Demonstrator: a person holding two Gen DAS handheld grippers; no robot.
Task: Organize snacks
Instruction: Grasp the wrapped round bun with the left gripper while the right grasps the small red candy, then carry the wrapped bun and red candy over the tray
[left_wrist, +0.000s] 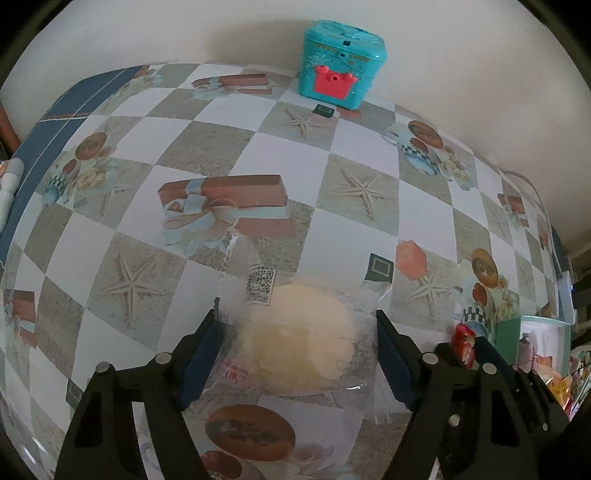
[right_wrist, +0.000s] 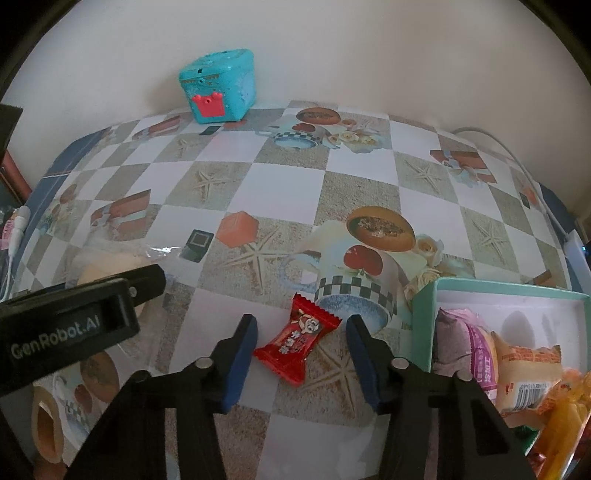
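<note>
A pale round bun in a clear wrapper (left_wrist: 295, 339) lies on the checked tablecloth (left_wrist: 280, 155). My left gripper (left_wrist: 299, 347) stands open around it, its blue pads at the wrapper's two side edges and apart from the bun itself. A red wrapped candy (right_wrist: 299, 343) lies between the fingers of my right gripper (right_wrist: 301, 350), which is open: the left pad is almost at the candy's corner, while the right pad stands clear of it. The left wrist view shows that candy (left_wrist: 463, 343) at the right gripper's tips. The left gripper's black body (right_wrist: 74, 317) fills the left of the right wrist view.
A teal-walled box (right_wrist: 424, 314) holding several wrapped snacks sits at the right, close to my right gripper. A turquoise toy chest (left_wrist: 341, 62) stands at the table's far edge against the wall. A white cable (right_wrist: 517, 158) runs along the right edge.
</note>
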